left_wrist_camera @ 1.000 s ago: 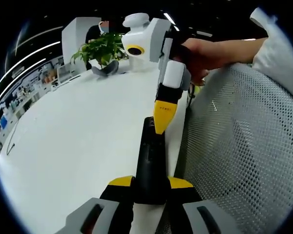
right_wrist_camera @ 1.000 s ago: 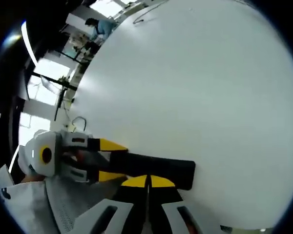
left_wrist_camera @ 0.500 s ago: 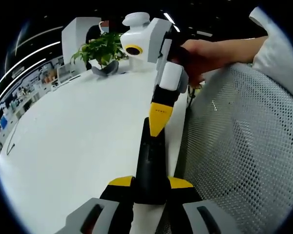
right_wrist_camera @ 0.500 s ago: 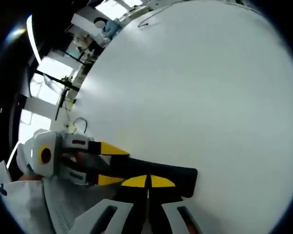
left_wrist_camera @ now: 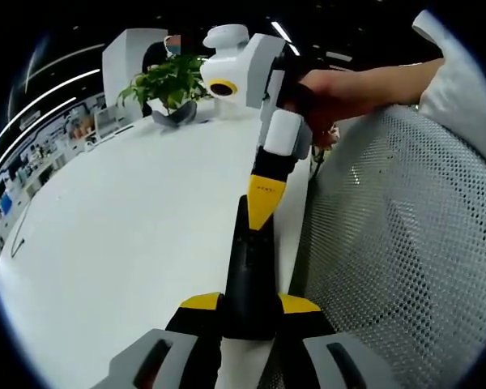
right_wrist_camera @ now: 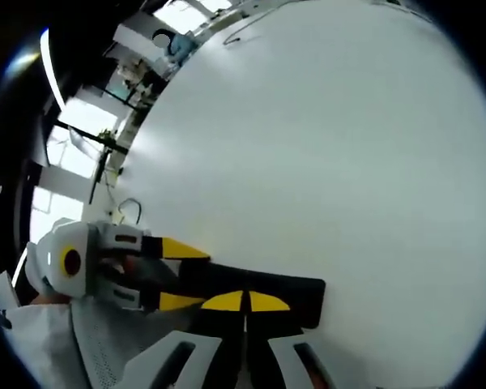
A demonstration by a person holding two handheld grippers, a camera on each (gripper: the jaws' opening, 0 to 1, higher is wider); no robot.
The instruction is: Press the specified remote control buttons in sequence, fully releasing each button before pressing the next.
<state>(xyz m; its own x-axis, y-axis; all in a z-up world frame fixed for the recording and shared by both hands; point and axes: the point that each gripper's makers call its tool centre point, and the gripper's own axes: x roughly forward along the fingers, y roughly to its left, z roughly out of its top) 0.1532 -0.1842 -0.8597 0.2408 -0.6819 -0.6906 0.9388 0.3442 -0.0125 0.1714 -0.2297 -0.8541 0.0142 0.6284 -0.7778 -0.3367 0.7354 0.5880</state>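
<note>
A black remote control (left_wrist_camera: 247,271) lies lengthwise along the white table's right edge. My left gripper (left_wrist_camera: 249,303) is shut on its near end, one yellow fingertip on each side. From the upper right, my right gripper (left_wrist_camera: 262,209) comes down shut, its joined yellow tips resting on the remote's top face near the far end. In the right gripper view, the right gripper (right_wrist_camera: 245,301) has its tips closed together against the remote (right_wrist_camera: 287,285). The left gripper (right_wrist_camera: 185,275) clamps it from the left. The buttons under the tips are hidden.
The white table (left_wrist_camera: 121,235) stretches away to the left. A potted plant (left_wrist_camera: 168,81) stands at its far end, and a thin cable (left_wrist_camera: 16,239) lies near the left edge. A grey mesh chair back (left_wrist_camera: 397,243) stands right beside the remote. A hand (left_wrist_camera: 340,85) holds the right gripper.
The right gripper's tip has slid slightly along the remote toward the left gripper. The left gripper and the remote have stayed put.
</note>
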